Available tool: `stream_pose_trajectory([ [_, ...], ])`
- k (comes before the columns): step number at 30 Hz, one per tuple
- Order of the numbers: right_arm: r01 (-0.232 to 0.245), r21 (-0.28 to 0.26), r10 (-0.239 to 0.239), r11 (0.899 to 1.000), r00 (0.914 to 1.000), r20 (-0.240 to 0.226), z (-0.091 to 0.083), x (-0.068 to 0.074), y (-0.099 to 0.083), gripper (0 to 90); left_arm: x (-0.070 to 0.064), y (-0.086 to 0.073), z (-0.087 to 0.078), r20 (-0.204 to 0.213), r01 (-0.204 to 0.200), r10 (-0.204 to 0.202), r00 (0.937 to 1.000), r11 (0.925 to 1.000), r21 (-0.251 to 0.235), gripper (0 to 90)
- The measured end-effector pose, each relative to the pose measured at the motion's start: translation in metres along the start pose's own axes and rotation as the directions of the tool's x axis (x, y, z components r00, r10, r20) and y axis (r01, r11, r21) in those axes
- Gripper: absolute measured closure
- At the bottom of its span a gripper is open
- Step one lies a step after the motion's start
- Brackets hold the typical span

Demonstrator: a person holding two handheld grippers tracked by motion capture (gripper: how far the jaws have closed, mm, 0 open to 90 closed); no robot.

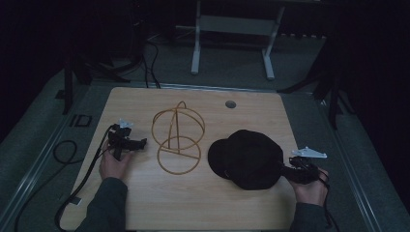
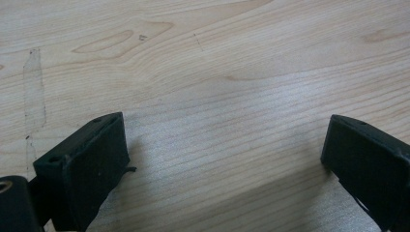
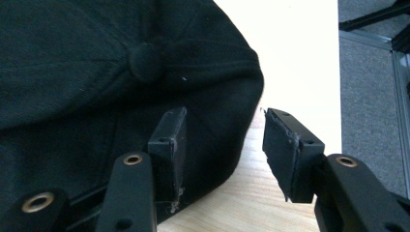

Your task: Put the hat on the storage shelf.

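Nearest the person, the right gripper (image 1: 285, 170) sits at the right rear edge of the black fabric baseball cap (image 1: 249, 158), its jaws parted around the cap's edge, one jaw resting on the fabric and the other over bare wood; nothing is clamped. Left of the cap stands the golden wire dome-shaped hat stand (image 1: 178, 137) on the pale wooden table (image 1: 193, 203). Beyond the stand, further left of the cap, the left gripper (image 1: 140, 143) hovers with its jaws spread wide, holding nothing.
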State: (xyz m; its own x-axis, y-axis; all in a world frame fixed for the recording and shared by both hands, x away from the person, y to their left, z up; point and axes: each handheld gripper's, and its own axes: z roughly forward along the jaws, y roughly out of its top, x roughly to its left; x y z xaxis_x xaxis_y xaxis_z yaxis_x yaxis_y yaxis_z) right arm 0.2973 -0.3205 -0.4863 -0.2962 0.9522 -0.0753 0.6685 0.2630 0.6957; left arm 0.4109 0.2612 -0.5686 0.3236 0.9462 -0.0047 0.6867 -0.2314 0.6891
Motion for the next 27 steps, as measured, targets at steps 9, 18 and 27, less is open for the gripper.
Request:
stream_pose_trajectory([
  [9, 0.033, -0.002, -0.033, 0.999, 0.9993, -0.017, -0.001, 0.008, 0.01, 49.8, 0.0, 0.0, 0.0, 0.0, 0.0, 0.0, 1.0, 1.0, 0.0, 2.4],
  [18, 0.054, -0.004, -0.054, 0.999, 0.9981, -0.029, -0.003, 0.013, 0.019, 49.7, 0.0, 0.0, 0.0, 0.0, 0.0, 0.0, 1.0, 1.0, 0.0, 2.4],
  [27, 0.072, -0.019, -0.073, 0.997, 0.9963, -0.045, -0.004, 0.02, 0.028, 49.5, 0.0, 0.0, 0.0, 0.0, 0.0, 0.0, 1.0, 1.0, 0.0, 2.4],
])
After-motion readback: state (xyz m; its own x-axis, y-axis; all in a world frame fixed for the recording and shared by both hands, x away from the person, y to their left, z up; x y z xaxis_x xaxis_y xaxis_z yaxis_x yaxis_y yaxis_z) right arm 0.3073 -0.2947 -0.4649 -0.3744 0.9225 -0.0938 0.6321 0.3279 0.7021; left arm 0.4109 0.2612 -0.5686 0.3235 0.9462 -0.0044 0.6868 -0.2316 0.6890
